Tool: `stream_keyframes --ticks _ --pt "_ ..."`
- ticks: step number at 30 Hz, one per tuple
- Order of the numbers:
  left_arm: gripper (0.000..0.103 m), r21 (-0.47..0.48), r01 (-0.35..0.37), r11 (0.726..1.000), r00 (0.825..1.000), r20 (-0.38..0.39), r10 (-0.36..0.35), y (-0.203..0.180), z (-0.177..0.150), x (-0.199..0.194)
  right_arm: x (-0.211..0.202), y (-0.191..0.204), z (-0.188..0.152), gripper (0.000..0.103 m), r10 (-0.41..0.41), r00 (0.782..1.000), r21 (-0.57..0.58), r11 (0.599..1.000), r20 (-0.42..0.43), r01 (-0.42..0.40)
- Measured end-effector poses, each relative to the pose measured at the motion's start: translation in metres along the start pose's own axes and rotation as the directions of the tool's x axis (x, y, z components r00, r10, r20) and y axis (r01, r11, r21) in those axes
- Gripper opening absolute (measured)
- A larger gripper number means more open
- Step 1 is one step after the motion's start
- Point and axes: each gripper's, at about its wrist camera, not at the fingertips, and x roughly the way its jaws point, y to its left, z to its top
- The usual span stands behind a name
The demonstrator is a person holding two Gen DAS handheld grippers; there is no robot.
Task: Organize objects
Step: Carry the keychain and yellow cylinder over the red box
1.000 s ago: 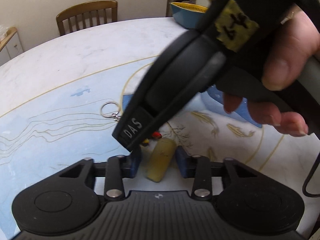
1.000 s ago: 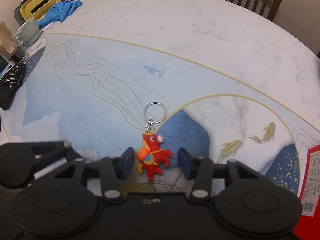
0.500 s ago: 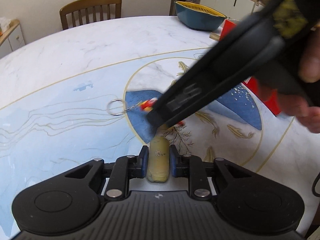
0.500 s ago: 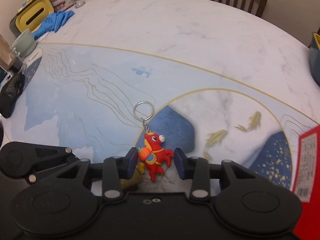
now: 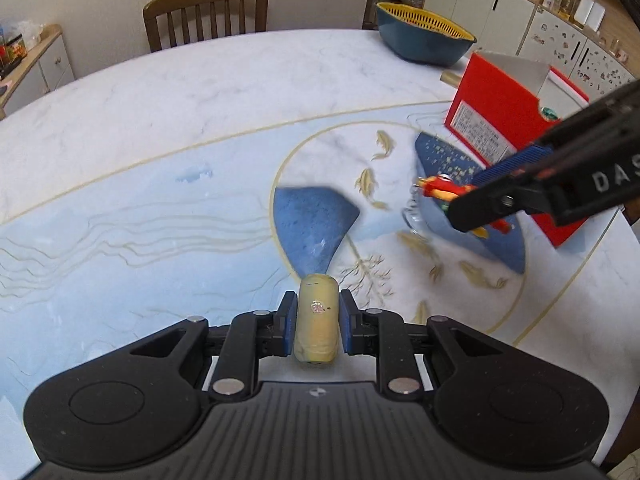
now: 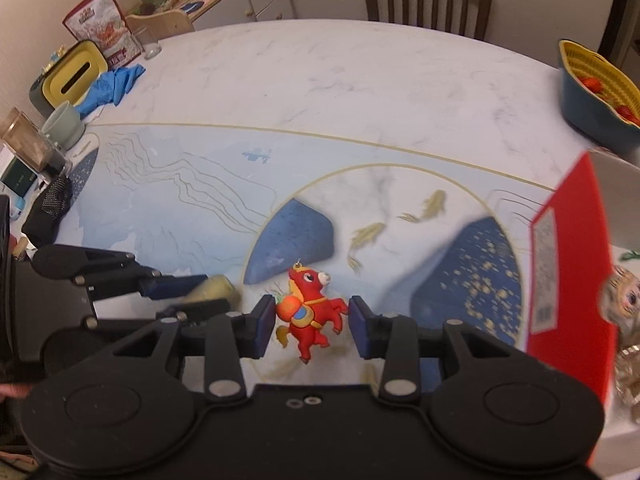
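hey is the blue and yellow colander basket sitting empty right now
No, the right wrist view shows red pieces lying inside the blue and yellow colander basket at the table's far edge.

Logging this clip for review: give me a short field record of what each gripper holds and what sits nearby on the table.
left gripper: shut on pale yellow cylindrical tube
right gripper: shut on red horse-shaped rubber keychain, lifted clear of the table
surface: round marble-print table
nearby: red cardboard box; blue bowl with yellow strainer insert
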Motion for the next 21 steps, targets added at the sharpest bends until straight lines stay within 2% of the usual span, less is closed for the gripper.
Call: stream_keyframes --ticks 2,12,21 --pt "0.021 0.001 -0.012 1.000 1.000 0.001 0.012 -0.011 -0.005 -0.012 -0.011 -0.007 -0.004 0.038 0.005 1.000 0.007 1.000 0.012 -0.005" --pt "0.021 0.068 0.016 0.998 1.000 -0.006 -0.015 -0.060 0.035 -0.035 -0.068 -0.044 -0.023 0.038 0.007 0.998 0.016 1.000 0.058 -0.008" --pt "0.021 0.138 0.049 0.989 0.998 0.038 -0.054 -0.112 0.072 -0.048 -0.123 -0.091 -0.039 0.038 -0.008 0.993 0.035 0.999 0.118 0.004"
